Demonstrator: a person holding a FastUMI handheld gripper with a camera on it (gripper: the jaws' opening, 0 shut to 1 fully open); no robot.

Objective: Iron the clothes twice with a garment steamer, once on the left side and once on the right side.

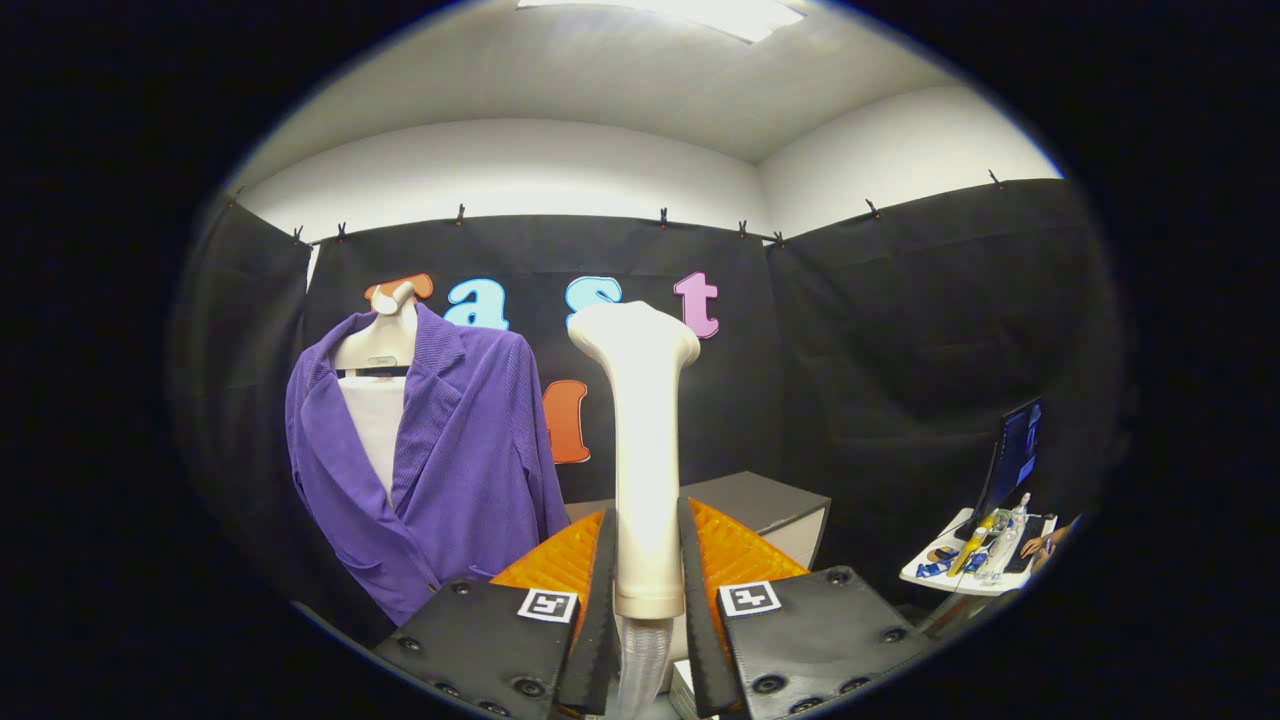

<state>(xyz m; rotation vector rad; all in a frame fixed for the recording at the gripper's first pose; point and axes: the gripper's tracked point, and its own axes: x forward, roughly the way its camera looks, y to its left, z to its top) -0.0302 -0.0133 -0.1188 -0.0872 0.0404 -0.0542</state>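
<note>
Steamer (642, 450) upright between fingers | hand-held gripper (645, 600) clamped on its handle | purple jacket (450, 460) beyond, left

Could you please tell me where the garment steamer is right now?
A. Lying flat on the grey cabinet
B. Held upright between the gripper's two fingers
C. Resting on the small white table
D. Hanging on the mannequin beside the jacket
B: the garment steamer stands upright with the gripper closed on its handle, both fingers pressing its sides, while the purple jacket hangs apart from it, off to its left.
</note>
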